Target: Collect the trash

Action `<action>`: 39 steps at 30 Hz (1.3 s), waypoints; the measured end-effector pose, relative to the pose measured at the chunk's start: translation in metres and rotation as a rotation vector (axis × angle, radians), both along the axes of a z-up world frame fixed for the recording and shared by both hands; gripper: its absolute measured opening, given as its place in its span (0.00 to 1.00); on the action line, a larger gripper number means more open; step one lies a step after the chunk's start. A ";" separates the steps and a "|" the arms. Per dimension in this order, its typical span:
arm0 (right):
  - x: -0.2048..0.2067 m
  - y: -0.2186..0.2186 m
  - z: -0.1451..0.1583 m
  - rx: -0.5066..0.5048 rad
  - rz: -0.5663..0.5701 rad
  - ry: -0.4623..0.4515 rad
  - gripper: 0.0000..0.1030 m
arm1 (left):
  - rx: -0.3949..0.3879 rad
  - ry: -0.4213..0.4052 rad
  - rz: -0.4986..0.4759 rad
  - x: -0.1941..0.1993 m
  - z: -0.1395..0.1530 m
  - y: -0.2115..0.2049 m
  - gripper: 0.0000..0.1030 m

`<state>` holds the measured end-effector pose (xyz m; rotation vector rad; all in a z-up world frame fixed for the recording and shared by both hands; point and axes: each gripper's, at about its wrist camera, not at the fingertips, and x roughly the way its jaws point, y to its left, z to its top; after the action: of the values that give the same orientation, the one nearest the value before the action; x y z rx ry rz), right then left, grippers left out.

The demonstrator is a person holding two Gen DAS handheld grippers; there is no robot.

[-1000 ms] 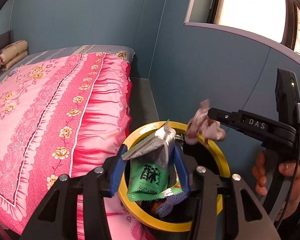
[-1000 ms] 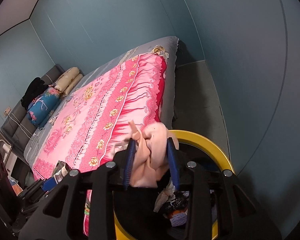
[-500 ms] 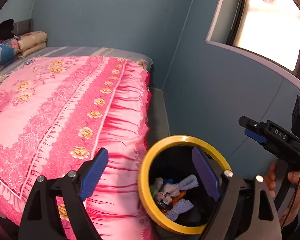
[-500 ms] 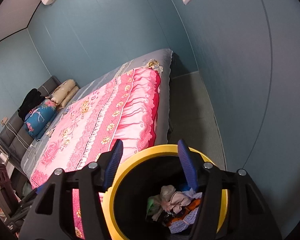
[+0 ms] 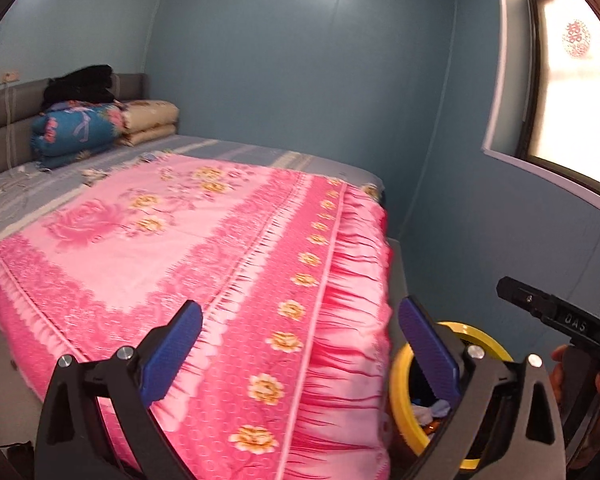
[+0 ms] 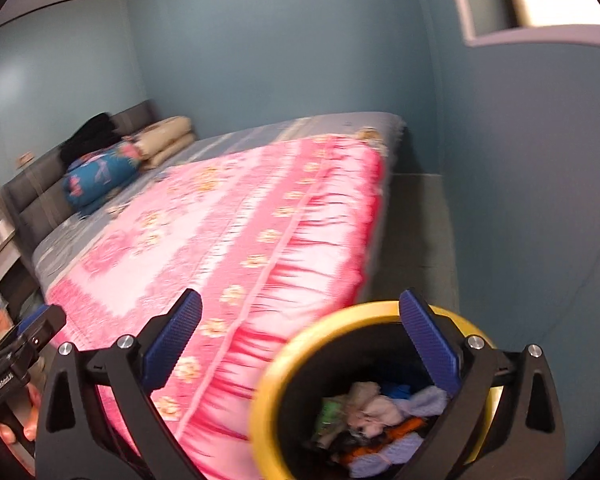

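A black trash bin with a yellow rim (image 6: 340, 316) stands on the floor between the bed and the wall. It holds crumpled wrappers and tissues (image 6: 380, 408). My right gripper (image 6: 300, 308) hovers over the bin's near left side, its jaws opening with nothing between the blue pads. My left gripper (image 5: 300, 320) is in front of the pink blanket, jaws also opening and empty. The bin rim (image 5: 398, 396) sits behind its right finger (image 5: 428, 348). A black finger (image 5: 540, 306) of the right gripper shows at the right edge of the left wrist view.
A bed with a pink floral blanket (image 5: 220, 260) fills the left and middle. Folded quilts (image 5: 80, 128) are piled at the headboard. A narrow floor strip (image 6: 416, 240) runs between the bed and the blue wall, under a window (image 5: 572, 100). A hand (image 6: 16, 432) holds the left tool.
Both grippers let go: the green wrapper and the pink tissue dropped into the bin. Both jaws spread wide, and both views swung left and up toward the bed.
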<state>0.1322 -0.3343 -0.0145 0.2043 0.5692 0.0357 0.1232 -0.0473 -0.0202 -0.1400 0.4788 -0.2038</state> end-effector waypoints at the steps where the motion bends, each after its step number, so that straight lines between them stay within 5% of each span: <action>1: 0.001 0.005 0.001 0.001 0.010 -0.005 0.92 | 0.013 -0.015 0.025 -0.006 0.003 0.007 0.92; 10: -0.026 0.080 0.019 -0.047 0.054 -0.187 0.92 | 0.040 -0.118 0.135 -0.054 0.030 0.039 0.92; 23: -0.085 0.109 0.044 -0.088 0.036 -0.391 0.92 | 0.003 -0.202 0.225 -0.118 0.042 0.051 0.92; 39: -0.088 0.104 0.045 -0.067 0.029 -0.347 0.92 | 0.000 -0.223 0.228 -0.133 0.036 0.043 0.92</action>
<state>0.0438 -0.2302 0.0304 0.1210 0.2273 0.0784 -0.0094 -0.0042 0.0161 -0.1680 0.2377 0.0049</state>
